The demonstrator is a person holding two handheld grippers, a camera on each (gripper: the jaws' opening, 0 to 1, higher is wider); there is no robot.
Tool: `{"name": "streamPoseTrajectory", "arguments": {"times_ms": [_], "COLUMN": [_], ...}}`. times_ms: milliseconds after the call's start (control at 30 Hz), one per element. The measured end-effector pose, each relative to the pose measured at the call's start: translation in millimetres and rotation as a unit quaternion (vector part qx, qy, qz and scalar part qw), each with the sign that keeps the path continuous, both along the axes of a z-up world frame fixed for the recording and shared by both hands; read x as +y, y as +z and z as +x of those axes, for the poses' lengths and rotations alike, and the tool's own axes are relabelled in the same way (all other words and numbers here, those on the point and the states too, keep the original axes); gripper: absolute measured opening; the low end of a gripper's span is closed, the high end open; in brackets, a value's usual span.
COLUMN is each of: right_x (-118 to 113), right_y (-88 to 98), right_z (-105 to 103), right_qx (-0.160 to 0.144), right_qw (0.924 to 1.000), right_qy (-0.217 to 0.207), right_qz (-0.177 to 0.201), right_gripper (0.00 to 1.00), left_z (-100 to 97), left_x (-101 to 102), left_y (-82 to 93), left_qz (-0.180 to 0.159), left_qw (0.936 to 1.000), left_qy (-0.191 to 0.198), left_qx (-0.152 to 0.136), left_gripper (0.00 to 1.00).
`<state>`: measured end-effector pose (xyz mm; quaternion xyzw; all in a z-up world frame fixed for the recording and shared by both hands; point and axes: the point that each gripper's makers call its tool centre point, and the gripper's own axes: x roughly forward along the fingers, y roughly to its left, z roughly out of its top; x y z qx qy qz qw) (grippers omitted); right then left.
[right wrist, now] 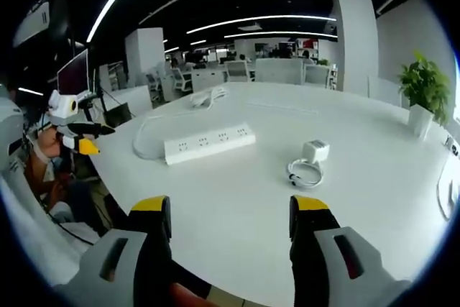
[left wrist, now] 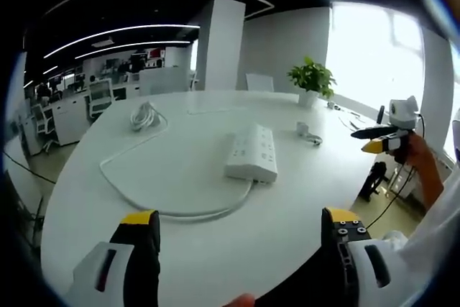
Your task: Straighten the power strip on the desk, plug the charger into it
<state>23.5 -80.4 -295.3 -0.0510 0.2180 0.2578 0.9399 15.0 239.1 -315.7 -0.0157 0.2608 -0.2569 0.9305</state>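
A white power strip [left wrist: 251, 152] [right wrist: 208, 144] lies at an angle on the round white table [left wrist: 215, 257] [right wrist: 237, 249]. Its white cord [left wrist: 176, 212] loops along the table to a coiled bundle [left wrist: 144, 115] [right wrist: 208, 95] farther back. A small white charger [left wrist: 307, 133] [right wrist: 315, 151] sits beside the strip with its thin cable coiled [right wrist: 305, 175] in front of it. My left gripper [left wrist: 238, 219] [right wrist: 80, 136] hovers open over the near table edge, holding nothing. My right gripper [right wrist: 230, 206] [left wrist: 381, 139] is open too, held off the table's side, well short of the charger.
A potted plant [left wrist: 311, 80] [right wrist: 424, 91] stands near the table's far edge. Office desks and chairs [left wrist: 97, 98] fill the room behind, and a white column [left wrist: 226, 44] rises past the table. A person's sleeve [left wrist: 438, 228] is at the right.
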Motion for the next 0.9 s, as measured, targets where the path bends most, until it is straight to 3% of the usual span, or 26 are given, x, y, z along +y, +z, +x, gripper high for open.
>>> {"name": "streamPoseTrajectory", "arguments": {"times_ms": [533,900], "right_x": [-3.6,3.6], "right_y": [-7.1,-9.4], "right_z": [1.8,2.5], "right_qx": [0.002,0.003], "right_qw": [1.0000,1.0000], "right_qy": [0.001,0.008], "right_qz": [-0.001,0.003], "right_gripper": [0.66,0.66], "left_z": [12.6,33.0], "left_x": [-18.1,-48.5], "left_y": [3.4,10.2], "left_qz": [0.011,0.016], "left_qw": [0.9997,0.9981], "left_qy": [-0.020,-0.057], "left_qx": [-0.002,-0.014], "left_gripper": [0.95,0.96]}}
